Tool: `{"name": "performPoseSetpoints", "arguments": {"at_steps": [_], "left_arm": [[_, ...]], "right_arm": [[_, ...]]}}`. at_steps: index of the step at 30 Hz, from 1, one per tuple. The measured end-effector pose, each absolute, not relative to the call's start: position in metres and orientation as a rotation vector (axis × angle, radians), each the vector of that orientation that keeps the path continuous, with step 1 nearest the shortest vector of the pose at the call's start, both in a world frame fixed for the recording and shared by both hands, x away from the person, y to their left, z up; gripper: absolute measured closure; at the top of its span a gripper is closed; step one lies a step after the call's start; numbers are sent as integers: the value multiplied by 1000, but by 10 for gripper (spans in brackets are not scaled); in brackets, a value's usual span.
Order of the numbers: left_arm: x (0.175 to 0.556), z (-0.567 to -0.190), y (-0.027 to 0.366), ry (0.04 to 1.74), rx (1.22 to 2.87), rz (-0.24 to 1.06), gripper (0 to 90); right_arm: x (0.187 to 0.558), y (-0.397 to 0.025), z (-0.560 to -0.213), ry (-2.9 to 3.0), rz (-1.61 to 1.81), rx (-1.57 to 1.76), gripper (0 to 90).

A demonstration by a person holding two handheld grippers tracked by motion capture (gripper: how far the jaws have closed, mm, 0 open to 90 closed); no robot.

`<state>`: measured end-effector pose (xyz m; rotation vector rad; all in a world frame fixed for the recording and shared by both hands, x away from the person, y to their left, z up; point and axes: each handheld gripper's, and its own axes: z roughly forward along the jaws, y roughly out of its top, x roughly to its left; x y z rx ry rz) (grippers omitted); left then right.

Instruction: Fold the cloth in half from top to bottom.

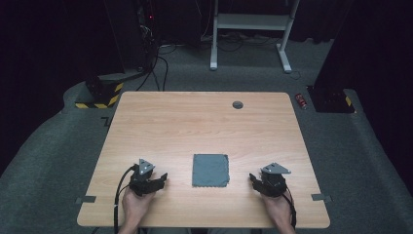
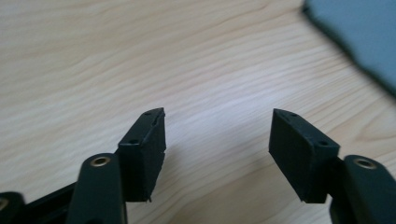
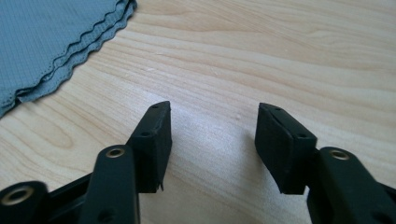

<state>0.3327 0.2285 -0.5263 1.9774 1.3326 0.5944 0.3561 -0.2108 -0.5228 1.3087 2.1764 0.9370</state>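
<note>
A folded grey cloth (image 1: 210,170) lies flat near the front middle of the wooden table (image 1: 195,122). My left gripper (image 1: 161,178) rests on the table to the cloth's left, open, with bare wood between its jaws (image 2: 217,135); a corner of the cloth (image 2: 359,32) shows at upper right of the left gripper view. My right gripper (image 1: 253,179) rests to the cloth's right, open and holding nothing (image 3: 212,126). The cloth's wavy stacked edges (image 3: 51,42) show at upper left of the right gripper view.
A round dark cable grommet (image 1: 237,105) sits in the tabletop near its far edge. Beyond the table stand a white desk frame (image 1: 251,29), cables on the floor, a yellow-black striped base (image 1: 100,95) and a small red can (image 1: 301,100).
</note>
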Motion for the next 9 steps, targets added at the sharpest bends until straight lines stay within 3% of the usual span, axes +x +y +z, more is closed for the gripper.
{"name": "performPoseSetpoints", "arguments": {"at_steps": [1,9], "left_arm": [[330,-528,232,1328,1955,593,303],[329,-528,232,1339,1961,602,256]], "right_arm": [[357,-211,-523,2172,936,1322,401],[357,-211,-523,2176,928,1327,339]]}}
